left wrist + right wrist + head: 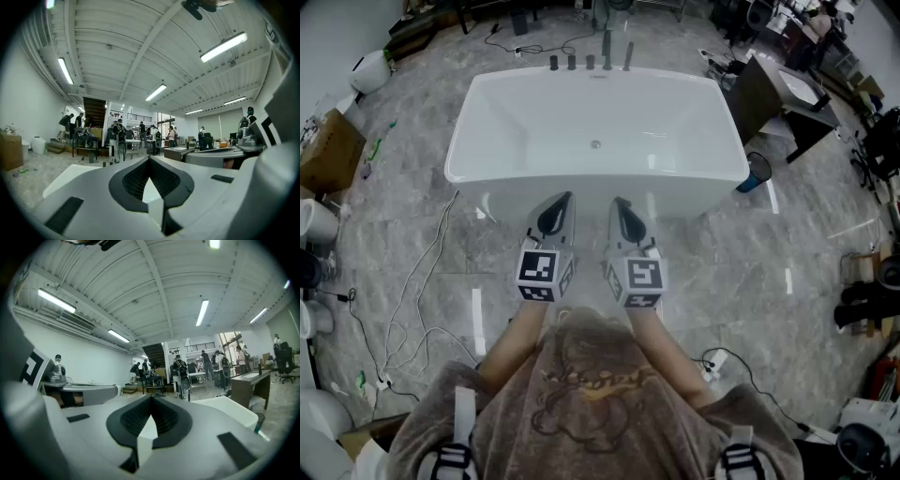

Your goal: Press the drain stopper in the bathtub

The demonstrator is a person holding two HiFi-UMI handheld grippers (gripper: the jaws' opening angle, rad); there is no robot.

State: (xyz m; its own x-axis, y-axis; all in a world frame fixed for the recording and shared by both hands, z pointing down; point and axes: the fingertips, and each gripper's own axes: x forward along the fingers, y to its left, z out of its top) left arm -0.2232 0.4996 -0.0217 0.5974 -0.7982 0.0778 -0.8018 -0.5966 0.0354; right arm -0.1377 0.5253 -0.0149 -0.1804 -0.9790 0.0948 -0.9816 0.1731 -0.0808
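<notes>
A white freestanding bathtub [581,178] stands ahead of me in the head view. Its small round metal drain stopper [595,144] sits in the middle of the tub floor. My left gripper [563,199] and right gripper [620,202] are held side by side just over the tub's near rim, well short of the stopper. Both point toward the tub. In the left gripper view the left gripper [149,158] has its jaws meeting at the tips with nothing between them. The right gripper [151,398] looks the same in its own view. The tub's white rim [234,411] shows beyond the jaws.
Dark tap fittings [590,63] line the tub's far rim. White cables [422,309] trail over the marble floor at the left. A blue bin [757,172] and a dark vanity [778,103] stand right of the tub. A cardboard box [328,150] sits far left. People [117,138] stand far off.
</notes>
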